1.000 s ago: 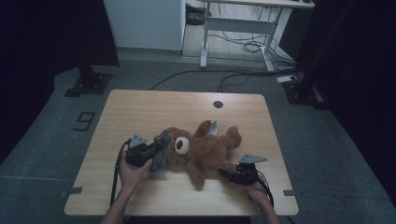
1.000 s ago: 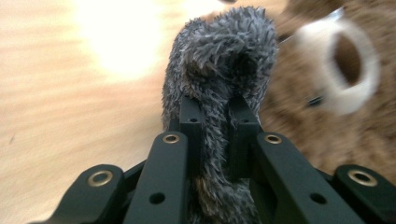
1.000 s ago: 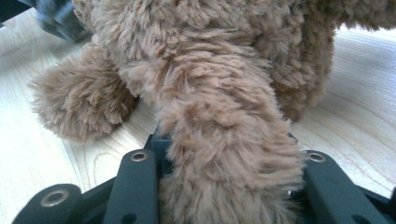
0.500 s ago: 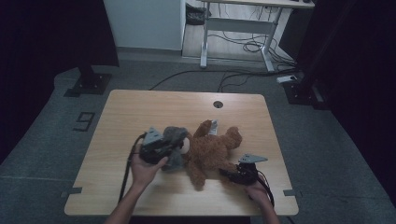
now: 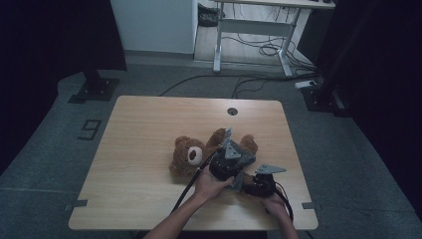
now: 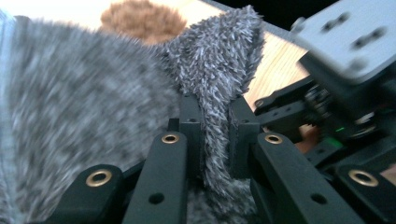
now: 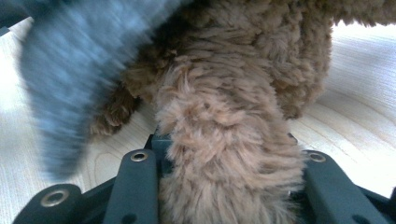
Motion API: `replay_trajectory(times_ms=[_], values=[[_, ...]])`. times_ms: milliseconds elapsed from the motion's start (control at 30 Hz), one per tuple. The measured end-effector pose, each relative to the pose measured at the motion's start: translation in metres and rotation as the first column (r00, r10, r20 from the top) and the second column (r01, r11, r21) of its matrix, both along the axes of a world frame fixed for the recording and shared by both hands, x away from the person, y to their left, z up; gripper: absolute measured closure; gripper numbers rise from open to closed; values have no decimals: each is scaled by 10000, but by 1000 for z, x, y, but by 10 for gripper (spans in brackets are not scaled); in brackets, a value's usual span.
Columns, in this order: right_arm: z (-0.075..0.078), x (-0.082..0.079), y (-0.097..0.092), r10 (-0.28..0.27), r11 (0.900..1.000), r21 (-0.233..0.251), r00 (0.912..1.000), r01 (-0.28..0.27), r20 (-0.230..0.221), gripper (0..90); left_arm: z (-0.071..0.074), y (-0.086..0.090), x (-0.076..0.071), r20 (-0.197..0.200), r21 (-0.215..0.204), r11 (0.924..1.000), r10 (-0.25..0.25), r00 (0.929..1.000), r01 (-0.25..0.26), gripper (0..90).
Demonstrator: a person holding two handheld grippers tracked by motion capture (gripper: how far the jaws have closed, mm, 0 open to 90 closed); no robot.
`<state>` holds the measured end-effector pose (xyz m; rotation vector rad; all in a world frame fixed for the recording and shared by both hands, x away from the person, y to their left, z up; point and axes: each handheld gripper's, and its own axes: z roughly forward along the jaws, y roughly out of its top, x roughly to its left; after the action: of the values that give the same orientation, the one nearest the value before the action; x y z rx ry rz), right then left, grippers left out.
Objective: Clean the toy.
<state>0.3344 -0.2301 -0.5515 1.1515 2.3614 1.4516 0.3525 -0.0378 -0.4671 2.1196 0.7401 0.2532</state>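
Note:
A brown teddy bear lies on its back in the middle of the wooden table, head to the left. My left gripper hovers over the bear's body, shut on a fold of grey fuzzy cloth, which is pinched between its pads. My right gripper sits at the bear's lower right. It is shut on a tan furry leg that fills the gap between its jaws. In the right gripper view the grey cloth hangs blurred over the bear's upper left.
The table has a round cable hole near its far edge. Beyond it stand a desk frame and loose floor cables. Dark stands flank the table. In the left gripper view the right gripper is close by.
My left gripper has carried the grey cloth rightwards from beside the bear's head to over its body, close to the right gripper. The right gripper has kept still on the leg.

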Motion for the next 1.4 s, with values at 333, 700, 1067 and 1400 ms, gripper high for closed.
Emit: replay_trajectory(times_ms=[333, 700, 1067, 1400], values=[[-1, 0, 1, 21, 10000, 51, 10000, -22, 42, 584, 13, 49, 2, 485, -572, 9952, 824, 9954, -796, 790], [-1, 1, 0, 63, 9999, 99, 10000, -63, -5, 583, 32, 128, 6, 794, -1392, 9684, 2193, 9724, -2070, 789], [-1, 1, 0, 50, 9999, 100, 10000, -49, -32, 580, 3, 186, 14, 240, -1039, 9378, 3352, 9418, -3311, 790], [-1, 1, 0, 31, 10000, 81, 10000, -31, -23, 580, -17, 205, 17, -246, -1209, 9223, 3670, 9299, -3672, 790]])
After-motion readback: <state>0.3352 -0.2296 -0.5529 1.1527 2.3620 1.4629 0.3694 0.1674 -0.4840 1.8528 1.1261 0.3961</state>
